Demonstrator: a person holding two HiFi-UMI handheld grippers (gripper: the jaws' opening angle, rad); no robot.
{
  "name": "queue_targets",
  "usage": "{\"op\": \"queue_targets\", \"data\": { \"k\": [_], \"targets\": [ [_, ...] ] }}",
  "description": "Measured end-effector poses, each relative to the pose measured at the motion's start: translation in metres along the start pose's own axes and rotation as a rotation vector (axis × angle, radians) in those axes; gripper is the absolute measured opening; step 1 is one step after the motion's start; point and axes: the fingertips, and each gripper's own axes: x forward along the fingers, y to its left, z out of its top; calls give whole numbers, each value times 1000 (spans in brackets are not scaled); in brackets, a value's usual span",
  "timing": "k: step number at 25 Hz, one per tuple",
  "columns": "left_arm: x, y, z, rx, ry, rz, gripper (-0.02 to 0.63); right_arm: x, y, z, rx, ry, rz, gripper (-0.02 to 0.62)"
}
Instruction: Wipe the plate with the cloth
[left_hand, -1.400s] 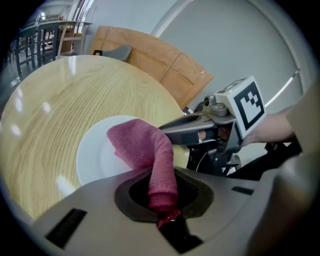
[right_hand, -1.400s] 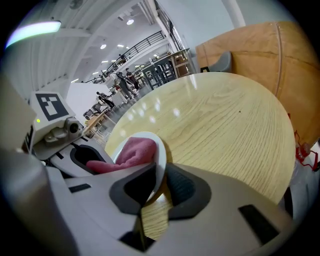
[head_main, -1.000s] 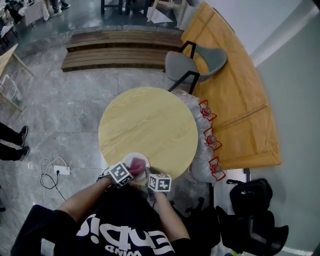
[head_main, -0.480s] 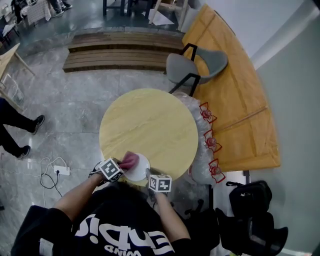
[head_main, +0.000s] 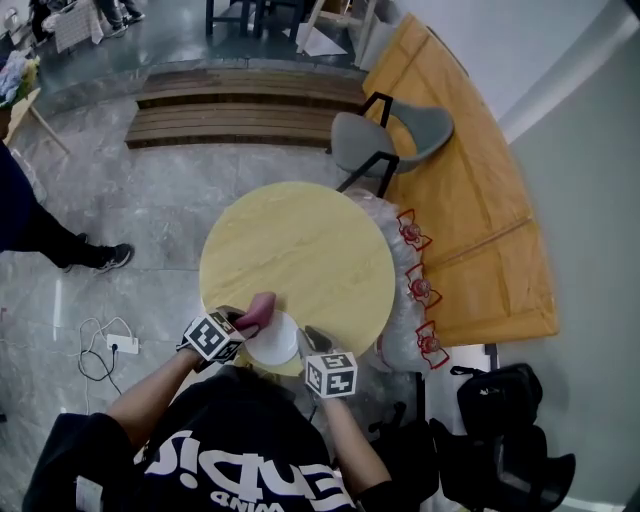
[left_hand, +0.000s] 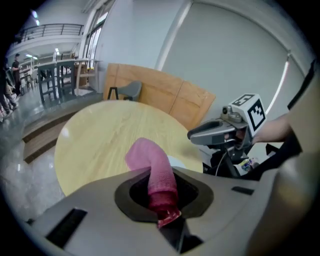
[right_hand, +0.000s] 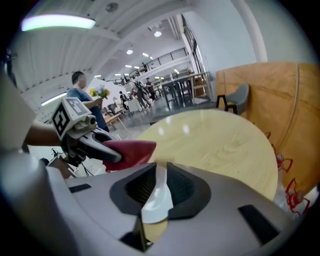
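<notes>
- Grey stone flooring surrounds a round wooden table (head_main: 300, 250). Its top is bare except at the near edge, where the work is kept close to the person's body.
- A white plate (head_main: 272, 342) is held over that near edge by the right gripper (head_main: 310, 342). The jaws are pressed onto the plate's rim, which is seen edge-on between the pads in the right gripper view.
- This rim grip is judged to leave the plate's face free for wiping.
- Whether the plate rests on the table or is raised off it cannot be told.
- A pink cloth (head_main: 258, 308) is pinched by the left gripper (head_main: 240, 322). The jaws are closed on one end of it, so that a rolled length sticks out ahead of the tips as the rubbing part.
- The cloth's free end is seen in the head view at the plate's far left rim. Contact there cannot be settled.
- The two grippers are aimed at the plate from opposite sides, so that one can steady it while the other sweeps.
- A narrow hold on a smooth rim is judged liable to slip or tip under pressure, so light strokes are called for.
- A grey chair (head_main: 390, 125) and clear plastic bags (head_main: 405, 270) are left beyond the table, well apart from the plate.
</notes>
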Motion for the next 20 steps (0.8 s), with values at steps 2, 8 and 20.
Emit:
{"op": "queue_targets", "data": {
  "k": [2,8,20],
  "targets": [
    [-18,-4,31,20,-105,8,52,-21,15,38,-42,-106,2,58],
    [-99,-26,127,128,-553,83,52,-99,53,142,-149,-468,-63,25],
    [-171,-56,167,160,-861,205,52,-147,72,176,-172,-653,-172,21]
  ]
}}
